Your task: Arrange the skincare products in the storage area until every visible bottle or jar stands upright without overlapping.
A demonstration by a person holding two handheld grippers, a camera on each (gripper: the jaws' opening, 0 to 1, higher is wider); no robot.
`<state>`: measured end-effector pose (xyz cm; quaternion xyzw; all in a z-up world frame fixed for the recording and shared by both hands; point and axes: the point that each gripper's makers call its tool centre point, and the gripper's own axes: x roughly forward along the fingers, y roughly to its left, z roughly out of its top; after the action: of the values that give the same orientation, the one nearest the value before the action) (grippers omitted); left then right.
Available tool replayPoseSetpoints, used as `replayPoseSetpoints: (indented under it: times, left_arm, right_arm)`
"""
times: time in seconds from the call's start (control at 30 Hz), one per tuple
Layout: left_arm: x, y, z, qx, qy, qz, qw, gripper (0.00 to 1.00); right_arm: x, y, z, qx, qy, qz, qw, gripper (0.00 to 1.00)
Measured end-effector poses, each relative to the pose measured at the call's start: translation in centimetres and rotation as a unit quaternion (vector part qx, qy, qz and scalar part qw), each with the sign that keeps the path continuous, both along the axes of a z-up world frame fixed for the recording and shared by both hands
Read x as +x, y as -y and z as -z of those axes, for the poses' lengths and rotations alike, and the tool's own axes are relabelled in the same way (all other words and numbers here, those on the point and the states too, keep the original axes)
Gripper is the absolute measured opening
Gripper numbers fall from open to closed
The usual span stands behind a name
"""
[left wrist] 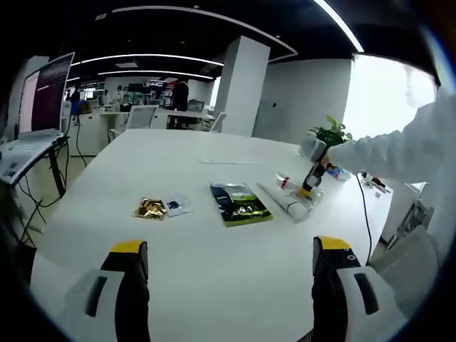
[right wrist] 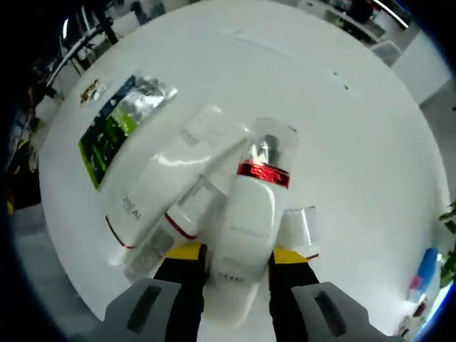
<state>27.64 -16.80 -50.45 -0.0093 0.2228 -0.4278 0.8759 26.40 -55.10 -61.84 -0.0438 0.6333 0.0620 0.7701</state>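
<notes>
Clamped in the right claw [right wrist: 236, 265]: white pump bottle [right wrist: 249, 221], lying flat among tubes [right wrist: 167, 189] on the white counter [right wrist: 342, 142]. Grasping step under way; next, lift and tip upright, clear of neighbours. Left claw [left wrist: 231, 274] wide apart, hovering, holding nothing.

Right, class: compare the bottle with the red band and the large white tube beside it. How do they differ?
The bottle has a clear cap and a red band; the tube is flat, with only a thin red line near one end. The bottle sits between the right gripper's jaws; the tube lies free on the table. The bottle looks rounder and thicker. Both are white and lying down, not upright.
</notes>
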Motion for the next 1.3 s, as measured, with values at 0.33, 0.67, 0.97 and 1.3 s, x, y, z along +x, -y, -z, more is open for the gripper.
replayPoseSetpoints:
  times: [0.33, 0.67, 0.97, 1.3]
  left_arm:
    - [-0.7, 0.6, 0.4, 0.013, 0.0, 0.024, 0.9996, 0.9]
    - [-1.3, 1.0, 0.6, 0.021, 0.002, 0.04, 0.999, 0.92]
    - [-1.0, 1.0, 0.5, 0.021, 0.005, 0.042, 0.9989, 0.94]
    - [-1.5, 1.0, 0.5, 0.021, 0.001, 0.045, 0.9988, 0.95]
  right_arm:
    - [0.2, 0.9, 0.1, -0.009, 0.021, 0.032, 0.9992, 0.25]
    - [0.1, 0.7, -0.1, 0.003, 0.051, 0.063, 0.9967, 0.24]
    - [0.2, 0.8, -0.1, 0.021, 0.061, 0.094, 0.9935, 0.23]
    - [0.0, 0.8, -0.4, 0.058, 0.056, 0.138, 0.9872, 0.23]
